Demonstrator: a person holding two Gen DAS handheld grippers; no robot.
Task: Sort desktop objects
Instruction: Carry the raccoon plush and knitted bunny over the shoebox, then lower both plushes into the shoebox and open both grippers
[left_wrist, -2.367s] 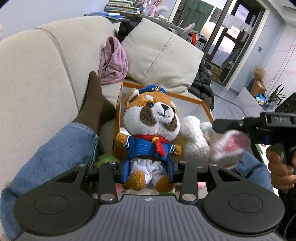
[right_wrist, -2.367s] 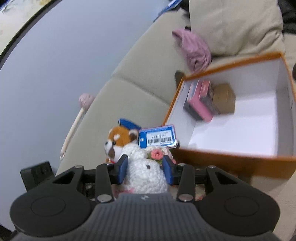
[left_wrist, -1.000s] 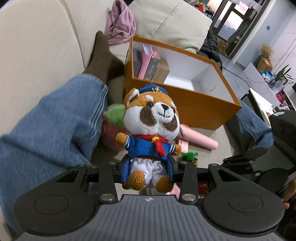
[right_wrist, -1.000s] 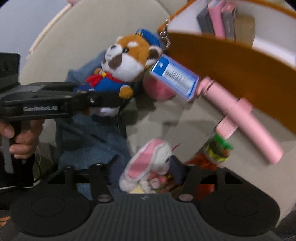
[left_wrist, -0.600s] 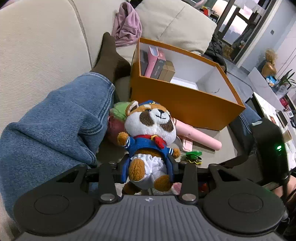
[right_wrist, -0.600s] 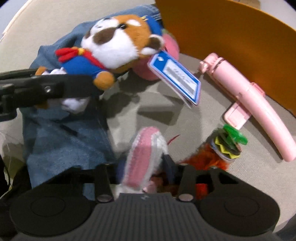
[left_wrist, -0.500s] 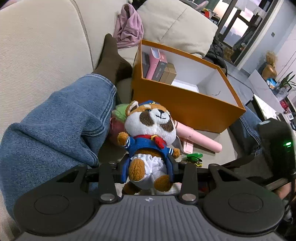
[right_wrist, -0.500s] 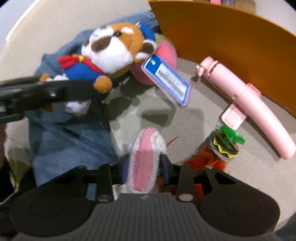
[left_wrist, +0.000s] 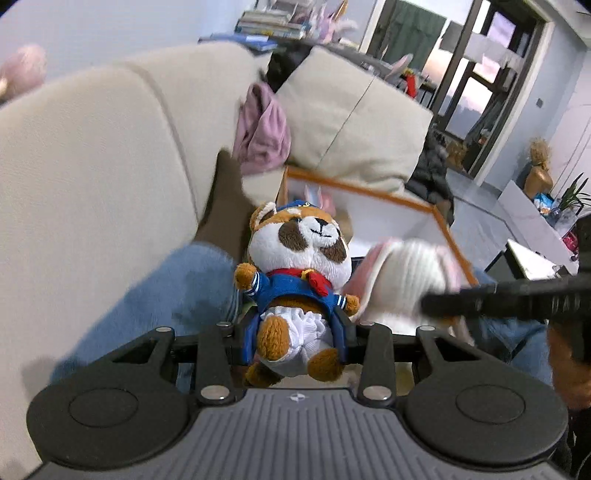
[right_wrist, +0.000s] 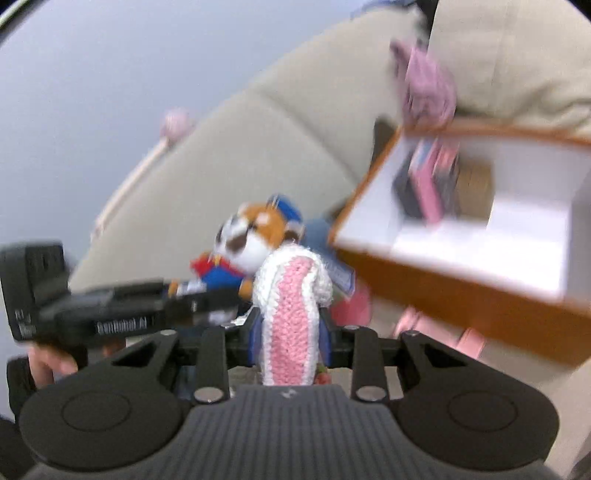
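Observation:
A plush animal in a blue sailor suit (left_wrist: 299, 251) hangs upright in my left gripper (left_wrist: 295, 338), which is shut on its lower body. A white and pink crochet rabbit (right_wrist: 290, 295) stands between the blue pads of my right gripper (right_wrist: 290, 334); the jaws are closing and press its sides. Seen from the left wrist, the rabbit (left_wrist: 410, 280) is held just right of the sailor plush. The open orange box (right_wrist: 461, 295) lies beyond both toys, with its rim (left_wrist: 369, 192) behind the plush. Pink and dark small boxes (right_wrist: 428, 184) stand in its far corner.
A beige sofa back (left_wrist: 92, 166) and cushion (left_wrist: 351, 122) rise behind the box, with a pink cloth (left_wrist: 262, 129) between them. A person's jeans leg (left_wrist: 155, 288) lies left of the toys. A pink tube (right_wrist: 432, 326) rests in front of the box.
Both grippers have risen with their toys and tilted up toward the box. The right gripper closed on the rabbit and lifted it off the sofa seat.

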